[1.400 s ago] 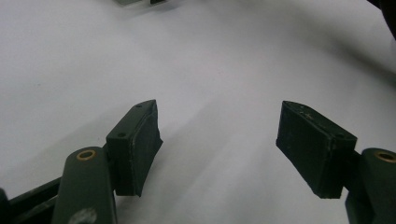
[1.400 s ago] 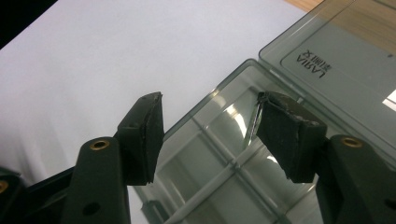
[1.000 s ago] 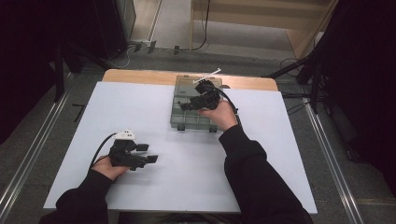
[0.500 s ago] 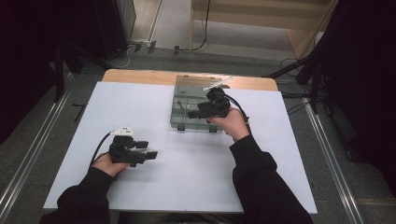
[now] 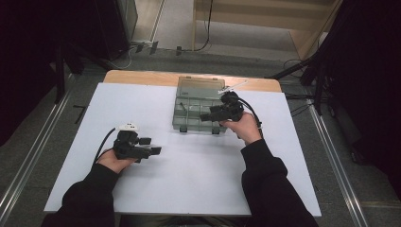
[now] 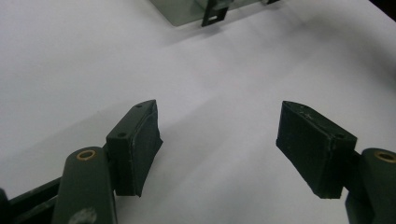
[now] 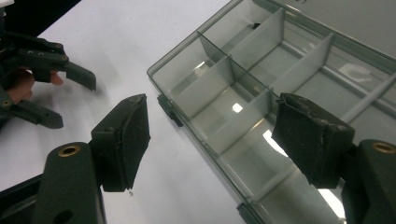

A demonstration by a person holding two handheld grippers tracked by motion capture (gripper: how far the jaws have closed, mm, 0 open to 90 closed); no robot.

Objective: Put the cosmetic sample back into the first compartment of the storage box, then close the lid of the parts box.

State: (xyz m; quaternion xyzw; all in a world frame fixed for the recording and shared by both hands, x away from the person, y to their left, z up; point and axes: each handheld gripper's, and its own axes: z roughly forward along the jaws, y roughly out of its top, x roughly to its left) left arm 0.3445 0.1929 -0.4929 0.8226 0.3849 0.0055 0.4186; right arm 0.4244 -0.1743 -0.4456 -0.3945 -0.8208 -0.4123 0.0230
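A clear grey compartment box (image 5: 189, 113) lies open on the white board, its lid tilted back; its divided cells (image 7: 261, 84) look empty. My right gripper (image 5: 204, 117) hovers over the box's near right part, pointing left. Its jaws have just been opening and now stand open (image 7: 212, 119), nothing pressed between them, with the box's front edge below. My left gripper (image 5: 150, 145) rests low over the bare board at the near left, open and empty (image 6: 219, 126). It also appears far off in the right gripper view (image 7: 74, 102). The box's corner (image 6: 187, 11) shows ahead of it.
The white board (image 5: 189, 189) covers a wooden table whose far edge (image 5: 142, 78) shows behind it. A thin pale stick (image 5: 234, 86) lies by the box's far right corner. Metal rails (image 5: 28, 161) and dark stands flank the table.
My right hand has drawn back from over the box's middle toward its near right edge, its jaws wider. The left hand has hardly shifted.
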